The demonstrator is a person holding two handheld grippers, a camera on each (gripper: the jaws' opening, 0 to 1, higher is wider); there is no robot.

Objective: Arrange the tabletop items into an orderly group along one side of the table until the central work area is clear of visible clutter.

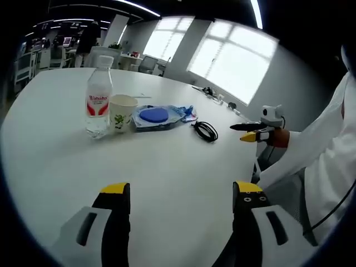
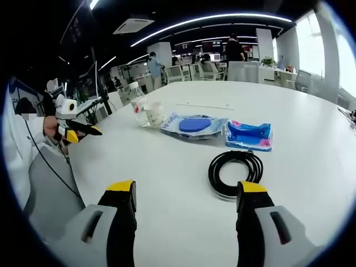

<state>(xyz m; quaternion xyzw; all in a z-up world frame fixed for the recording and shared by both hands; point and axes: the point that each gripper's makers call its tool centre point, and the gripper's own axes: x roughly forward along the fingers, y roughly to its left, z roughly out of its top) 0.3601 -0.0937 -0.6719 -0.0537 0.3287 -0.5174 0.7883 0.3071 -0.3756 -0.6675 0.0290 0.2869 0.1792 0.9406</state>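
Note:
On the white table (image 1: pixel 167 178), a clear water bottle (image 1: pixel 99 100) with a red label stands beside a paper cup (image 1: pixel 122 113). To their right lie a blue packet with a round blue disc (image 1: pixel 157 117), a smaller blue packet (image 1: pixel 187 113) and a coiled black cable (image 1: pixel 206 131). My left gripper (image 1: pixel 181 194) is open over bare table, well short of them. The right gripper (image 1: pixel 248 132) hovers at the table's right edge. In the right gripper view, my right gripper (image 2: pixel 187 192) is open just short of the cable (image 2: pixel 235 172). Beyond are the small packet (image 2: pixel 249 135), disc packet (image 2: pixel 194 125), cup (image 2: pixel 154 114) and bottle (image 2: pixel 138 103). A hand holds the left gripper (image 2: pixel 83 132) at the left.
A person's white sleeve (image 1: pixel 328 156) is at the table's right edge. Small dark items (image 1: pixel 214 94) lie near the far edge by the windows. A thin pen-like strip (image 2: pixel 206 105) lies behind the packets. Office chairs and people are far behind.

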